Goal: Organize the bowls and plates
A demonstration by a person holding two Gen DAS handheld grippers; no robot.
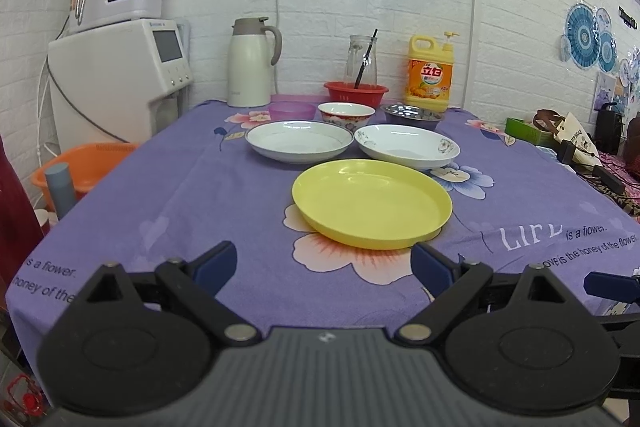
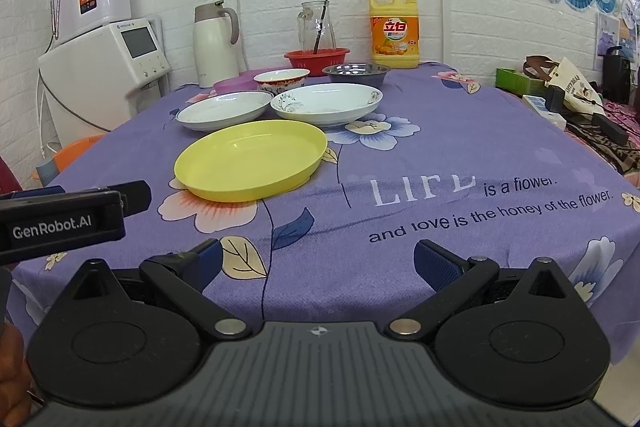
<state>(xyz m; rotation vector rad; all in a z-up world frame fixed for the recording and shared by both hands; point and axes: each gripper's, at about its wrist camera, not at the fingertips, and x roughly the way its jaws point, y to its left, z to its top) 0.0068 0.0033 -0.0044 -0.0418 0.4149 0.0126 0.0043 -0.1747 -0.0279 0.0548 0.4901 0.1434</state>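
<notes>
Left wrist view: the left gripper (image 1: 324, 267) is held at the near edge of the table (image 1: 168, 195), jaws spread wide and nothing between them. The yellow plate (image 1: 372, 205) lies just beyond its right finger. Behind it two white plates are set side by side — the plain white plate (image 1: 300, 141) to the left, the flowered white plate (image 1: 406, 147) to the right. Farther back a purple bowl (image 1: 291, 111), a patterned bowl (image 1: 346, 115) and a steel bowl (image 1: 414, 115) are ranged in a row.

Right wrist view: the right gripper (image 2: 318, 263) is likewise seen wide open and empty, near the table's front edge, with the yellow plate (image 2: 251, 159) to the far left of it. The left gripper's body is noted at the left margin, close by.

Risks judged: the shallow plate rims offer little to pinch, so a slip is likely; the two white plates sit close enough to knock together; the grippers may collide — both stand near the same plate.
</notes>
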